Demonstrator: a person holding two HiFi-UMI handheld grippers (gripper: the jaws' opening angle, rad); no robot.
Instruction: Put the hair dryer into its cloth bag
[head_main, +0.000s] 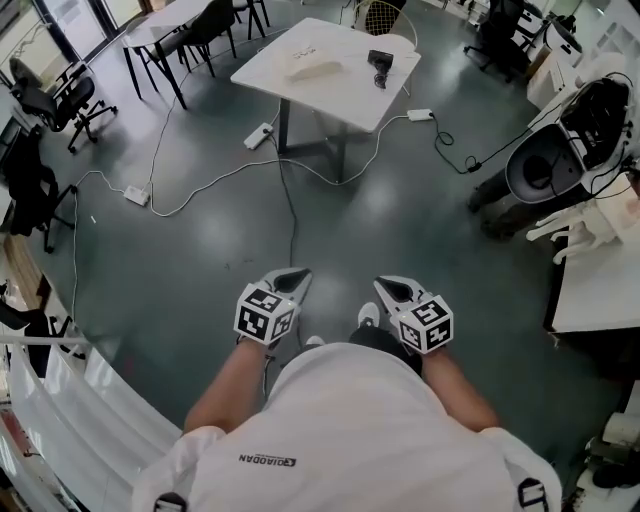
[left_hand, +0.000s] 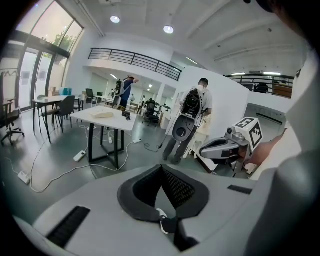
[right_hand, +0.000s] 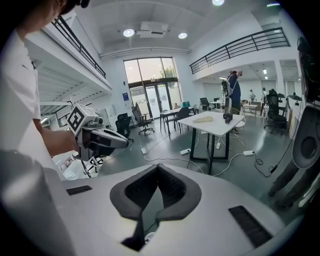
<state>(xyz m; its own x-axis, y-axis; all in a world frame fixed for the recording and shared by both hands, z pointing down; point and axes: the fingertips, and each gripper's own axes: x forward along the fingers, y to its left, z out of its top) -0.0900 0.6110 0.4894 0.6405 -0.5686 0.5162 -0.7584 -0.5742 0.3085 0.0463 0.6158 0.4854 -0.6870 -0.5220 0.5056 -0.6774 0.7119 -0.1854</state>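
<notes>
A black hair dryer (head_main: 380, 62) and a cream cloth bag (head_main: 313, 68) lie on a white table (head_main: 352, 95) far ahead across the floor. Both are small in the gripper views, where the bag (left_hand: 103, 115) (right_hand: 203, 119) lies left of the dryer (left_hand: 126, 115) (right_hand: 228, 118). My left gripper (head_main: 295, 277) and right gripper (head_main: 390, 288) are held side by side in front of me, well short of the table. Both are shut with nothing between their jaws. Each gripper shows in the other's view: the right gripper (left_hand: 212, 148) and the left gripper (right_hand: 120, 141).
Cables and power strips (head_main: 259, 135) run across the grey floor between me and the table. Office chairs (head_main: 52, 100) stand at the left, a humanoid robot (head_main: 560, 150) and a white bench at the right. Two people (left_hand: 192, 107) stand beyond the table.
</notes>
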